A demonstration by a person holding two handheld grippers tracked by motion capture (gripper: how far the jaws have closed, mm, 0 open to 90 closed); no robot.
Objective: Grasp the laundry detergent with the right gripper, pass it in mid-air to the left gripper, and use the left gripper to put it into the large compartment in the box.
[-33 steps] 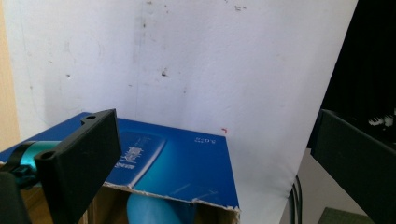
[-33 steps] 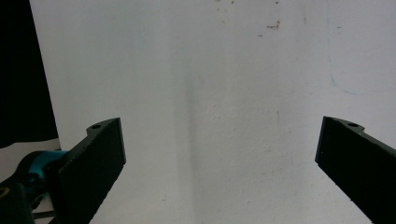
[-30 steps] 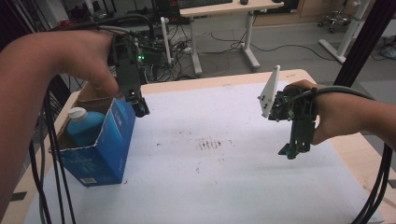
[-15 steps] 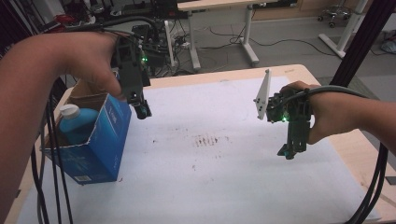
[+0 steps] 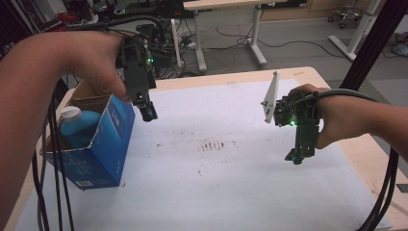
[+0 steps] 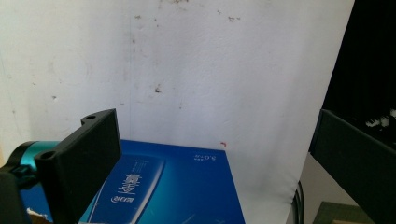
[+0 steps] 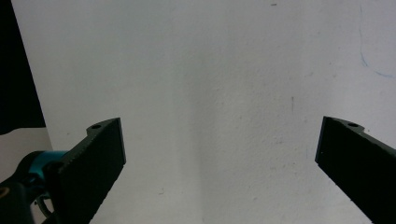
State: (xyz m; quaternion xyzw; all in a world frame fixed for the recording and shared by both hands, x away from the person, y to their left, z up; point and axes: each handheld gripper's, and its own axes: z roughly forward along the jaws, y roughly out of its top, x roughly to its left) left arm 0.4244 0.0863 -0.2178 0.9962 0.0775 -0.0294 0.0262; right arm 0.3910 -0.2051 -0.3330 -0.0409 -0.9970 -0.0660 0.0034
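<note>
White paper covers the table [image 5: 231,183], and on it, at nine o'clock in the high view, stands the blue carton [image 5: 103,149] with its top open toward you. Your left gripper [image 5: 149,113] hangs just off the carton's upper right corner, at about two o'clock from its mouth, jaws spread wide and holding nothing; in the left gripper view the carton's printed face [image 6: 154,186] lies low at six o'clock, under and between the jaws. Your right gripper [image 5: 296,156] is well apart at three o'clock, also wide open over bare paper. Inside the carton the blue bottle [image 5: 79,127] stands upright, long axis vertical, its white cap [image 5: 70,114] topmost. So the left hand is the nearer one: the bottle lies down and to eight o'clock from its fingertips.
</note>
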